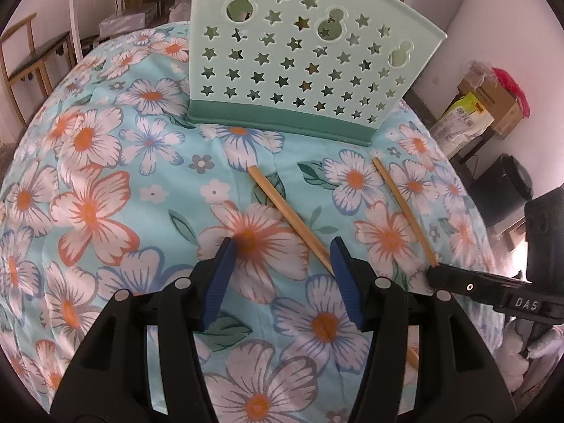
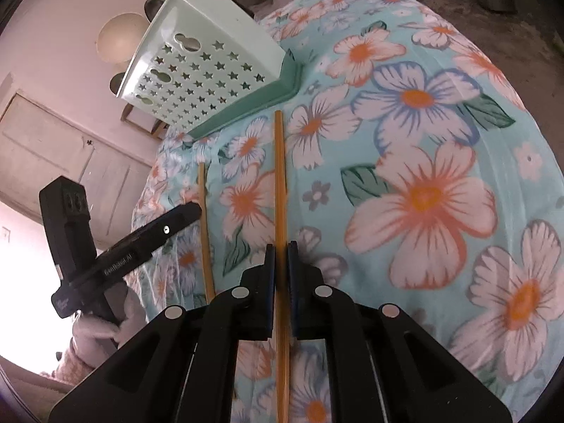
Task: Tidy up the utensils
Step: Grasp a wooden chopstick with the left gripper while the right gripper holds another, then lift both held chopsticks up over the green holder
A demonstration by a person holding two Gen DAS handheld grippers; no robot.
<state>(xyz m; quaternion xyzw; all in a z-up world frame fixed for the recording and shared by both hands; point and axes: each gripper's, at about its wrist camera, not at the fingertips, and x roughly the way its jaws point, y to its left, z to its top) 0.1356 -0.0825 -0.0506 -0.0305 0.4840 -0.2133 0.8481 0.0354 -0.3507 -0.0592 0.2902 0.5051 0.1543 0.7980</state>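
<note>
Starting at the right gripper (image 2: pixel 281 246): it's clamped tight on a wooden chopstick (image 2: pixel 279 176), pads squeezed right up against both sides of it. The stick runs straight through the jaws. Its far tip points at the utensil holder (image 2: pixel 211 67) and ends just short of the holder's dark green base, and its back end sticks out behind the pads.

The left gripper (image 1: pixel 282 246) has its blue pads spread well apart with nothing pinched between them, just flowery cloth showing in the gap. It's hovering in front of the utensil holder, on the near side of it. A second chopstick (image 1: pixel 289 215) lies flat on the cloth here, far end aimed at the holder's base but stopping a bit short of it. Its near end slips out of sight right at the tip of the left gripper's right-hand pad. I can't tell if the pad is actually touching it.

The holder itself is a mint green plastic thing with star-shaped cutouts and a few gourd-shaped holes. It's standing upright on the floral tablecloth (image 1: pixel 105 176), which is light blue with big orange-centred flowers. From what I can see of the holder, there's nothing in it.
</note>
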